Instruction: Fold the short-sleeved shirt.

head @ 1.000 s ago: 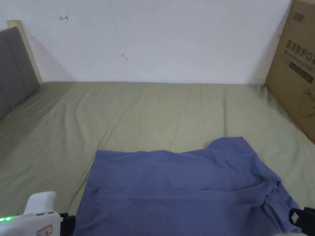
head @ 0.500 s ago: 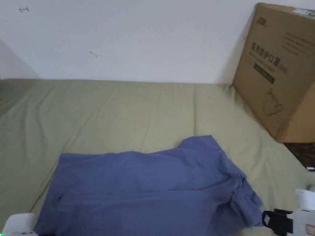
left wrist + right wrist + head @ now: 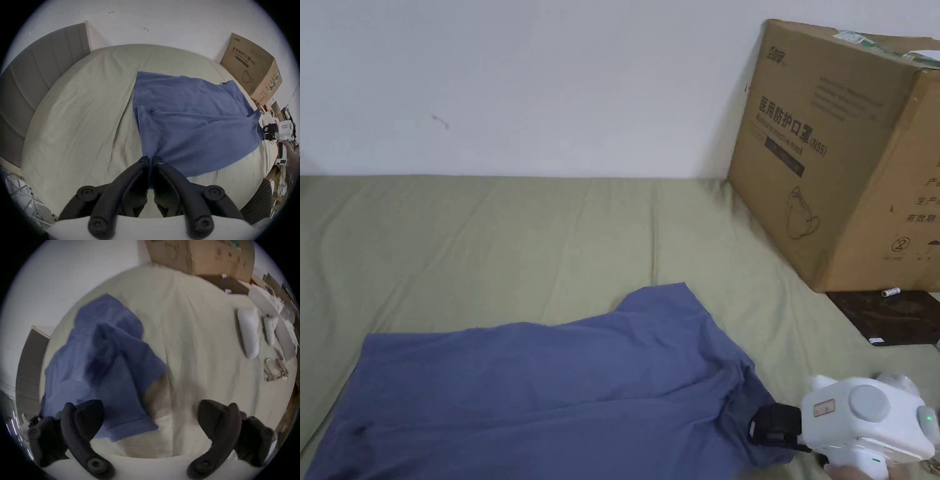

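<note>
Cardboard box (image 3: 837, 156), by bed's far right corner: dark printed lettering on side facing bed, mask outline drawing beneath (small handling symbols on adjoining side). Sticker on right gripper (image 3: 767, 431) body, illegible.

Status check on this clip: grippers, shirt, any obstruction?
Left gripper shut on blue shirt corner. Right gripper open beside the opposite edge, not gripping. Shirt spread on the bed, one end bunched. Cardboard box well off to the side.
</note>
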A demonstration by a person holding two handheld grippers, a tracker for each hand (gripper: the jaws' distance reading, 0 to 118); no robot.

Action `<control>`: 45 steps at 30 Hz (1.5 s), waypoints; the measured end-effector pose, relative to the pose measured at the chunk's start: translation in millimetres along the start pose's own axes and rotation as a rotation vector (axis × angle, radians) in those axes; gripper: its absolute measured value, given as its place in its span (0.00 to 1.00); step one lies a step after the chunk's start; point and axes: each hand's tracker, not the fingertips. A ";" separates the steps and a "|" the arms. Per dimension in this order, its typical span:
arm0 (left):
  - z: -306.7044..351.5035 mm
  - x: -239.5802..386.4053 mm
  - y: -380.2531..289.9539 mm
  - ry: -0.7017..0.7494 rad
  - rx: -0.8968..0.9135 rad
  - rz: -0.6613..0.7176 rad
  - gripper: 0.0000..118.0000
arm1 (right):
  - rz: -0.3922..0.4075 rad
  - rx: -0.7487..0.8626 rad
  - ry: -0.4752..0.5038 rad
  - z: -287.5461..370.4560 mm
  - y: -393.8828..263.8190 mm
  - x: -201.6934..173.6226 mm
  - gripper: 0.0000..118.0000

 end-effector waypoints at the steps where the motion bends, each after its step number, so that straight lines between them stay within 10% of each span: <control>1: -0.7 -0.9 2.0 0.010 0.002 -0.008 0.04 | 0.028 -0.004 -0.011 -1.8 -2.7 -2.0 0.68; 5: -3.1 -2.4 1.1 0.009 -0.006 -0.001 0.04 | 0.241 0.068 -0.108 19.3 -9.1 -17.5 0.06; 16: 21.8 -14.8 -0.5 -0.043 -0.005 0.021 0.04 | 0.334 0.077 -0.080 88.7 -40.0 -8.2 0.03; 28: 34.9 -65.3 -91.7 -0.098 -0.185 0.017 0.04 | 0.238 -0.079 -0.019 103.9 -159.4 40.6 0.03; 31: 56.8 -50.1 -82.7 -0.107 -0.162 0.037 0.21 | 0.200 -0.060 -0.038 103.2 -160.0 35.4 0.21; 34: 68.1 -42.2 -78.3 -0.080 -0.110 0.029 0.97 | 0.231 -0.010 -0.052 115.2 -157.1 25.0 0.87; 43: 106.1 -17.7 -22.5 -0.126 0.078 0.068 0.97 | 0.279 0.222 0.068 158.4 -115.0 -41.3 0.97; 45: 109.1 -9.2 -0.7 -0.140 0.133 0.042 0.76 | 0.300 0.305 0.111 163.1 -100.4 -61.7 0.74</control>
